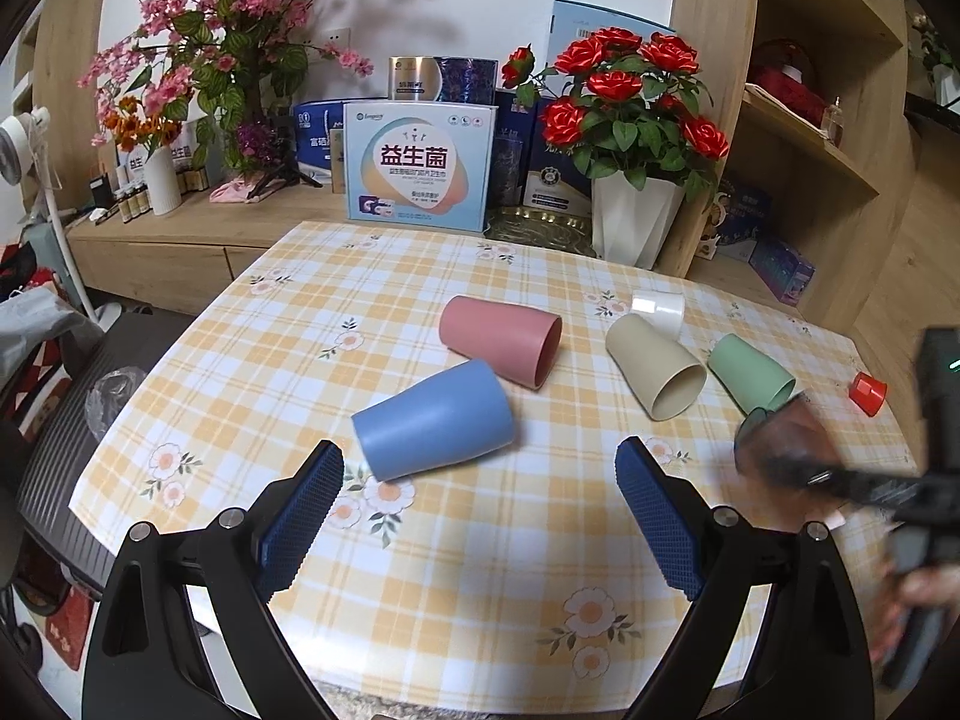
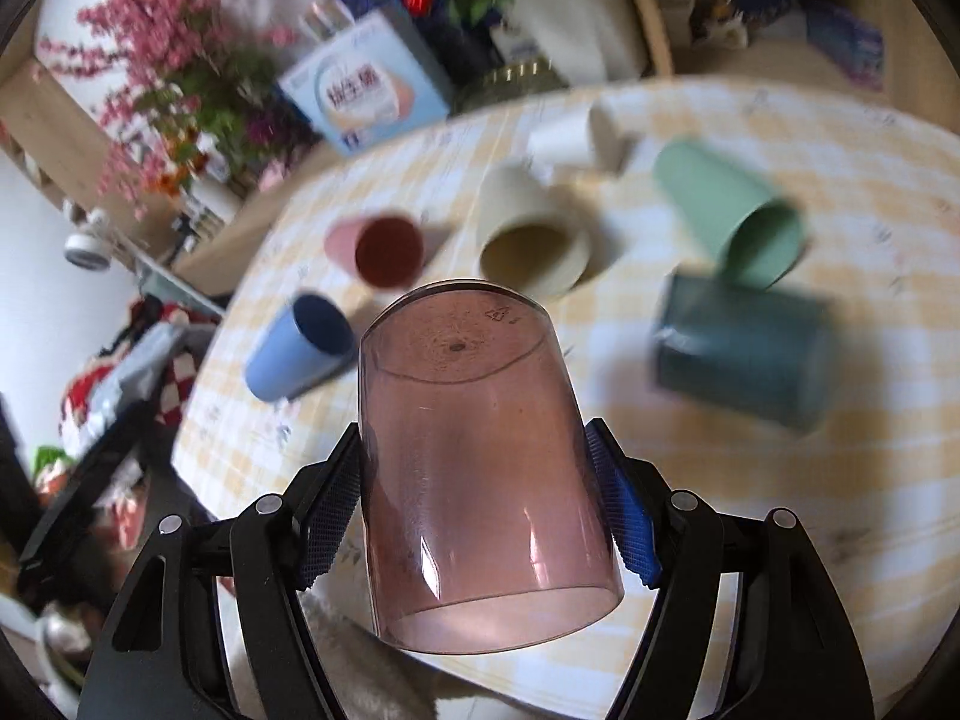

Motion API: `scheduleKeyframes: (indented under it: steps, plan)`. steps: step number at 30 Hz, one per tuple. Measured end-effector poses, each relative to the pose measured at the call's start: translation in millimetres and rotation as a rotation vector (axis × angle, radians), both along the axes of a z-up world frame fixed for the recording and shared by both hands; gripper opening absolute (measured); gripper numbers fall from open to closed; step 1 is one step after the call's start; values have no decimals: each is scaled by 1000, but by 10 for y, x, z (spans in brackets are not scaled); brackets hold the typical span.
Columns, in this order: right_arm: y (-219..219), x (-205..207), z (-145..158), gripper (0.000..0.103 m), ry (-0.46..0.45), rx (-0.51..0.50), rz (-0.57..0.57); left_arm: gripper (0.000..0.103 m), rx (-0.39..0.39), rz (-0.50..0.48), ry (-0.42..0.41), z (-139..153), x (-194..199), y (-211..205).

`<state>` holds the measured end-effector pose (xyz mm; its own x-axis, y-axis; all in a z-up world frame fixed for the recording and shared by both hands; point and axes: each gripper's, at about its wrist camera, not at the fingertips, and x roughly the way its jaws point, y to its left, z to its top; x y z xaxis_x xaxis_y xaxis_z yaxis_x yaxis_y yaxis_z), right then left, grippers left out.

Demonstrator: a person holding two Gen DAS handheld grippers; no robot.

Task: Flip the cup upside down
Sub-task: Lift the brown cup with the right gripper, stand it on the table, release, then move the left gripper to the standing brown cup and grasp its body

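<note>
My right gripper [image 2: 474, 498] is shut on a clear brownish-pink cup [image 2: 474, 468] and holds it above the checked tablecloth [image 2: 780, 540], its base pointing away from me and its mouth toward the camera. In the left wrist view this cup [image 1: 780, 450] shows blurred at the right, with the right gripper behind it. My left gripper [image 1: 480, 498] is open and empty, just in front of a blue cup [image 1: 435, 420] lying on its side. The blue cup also shows in the right wrist view [image 2: 288, 354].
Lying on the cloth [image 1: 420, 570] are a pink cup [image 1: 498, 339], a beige cup [image 1: 654, 363], a green cup [image 1: 750, 372], a white cup [image 1: 660, 309] and a dark teal cup [image 2: 744, 354]. A red cap [image 1: 868, 393] sits far right. A white vase of roses [image 1: 630, 222] and boxes [image 1: 420, 165] stand behind.
</note>
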<state>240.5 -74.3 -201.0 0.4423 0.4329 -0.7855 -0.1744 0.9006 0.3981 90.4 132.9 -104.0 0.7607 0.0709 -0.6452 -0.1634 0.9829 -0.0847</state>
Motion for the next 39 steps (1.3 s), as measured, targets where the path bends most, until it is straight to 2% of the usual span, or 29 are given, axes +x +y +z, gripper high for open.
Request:
scheduleKeyframes:
  steps: [4, 9, 15, 21, 25, 26, 32, 39]
  plan:
    - [305, 72, -306, 70, 58, -22, -32, 90, 0, 21, -3, 24, -111, 98]
    - [415, 57, -493, 70, 90, -44, -76, 90, -6, 41, 13, -3, -133, 186]
    - [480, 15, -630, 71, 135, -66, -67, 90, -12, 28, 21, -25, -93, 137]
    - [423, -24, -625, 71, 142, -70, -52, 90, -8, 25, 41, -50, -68, 55]
    - [318, -70, -437, 77, 84, -40, -51, 90, -10, 23, 42, -40, -61, 17]
    - [281, -85, -380, 88, 66, -28, -55, 90, -13, 18, 44, -37, -56, -2]
    - [-30, -250, -37, 88, -54, -1, -84, 90, -31, -19, 68, -66, -17, -152]
    - [-485, -478, 125, 88, -152, -86, -127, 90, -61, -85, 104, -132, 66, -430]
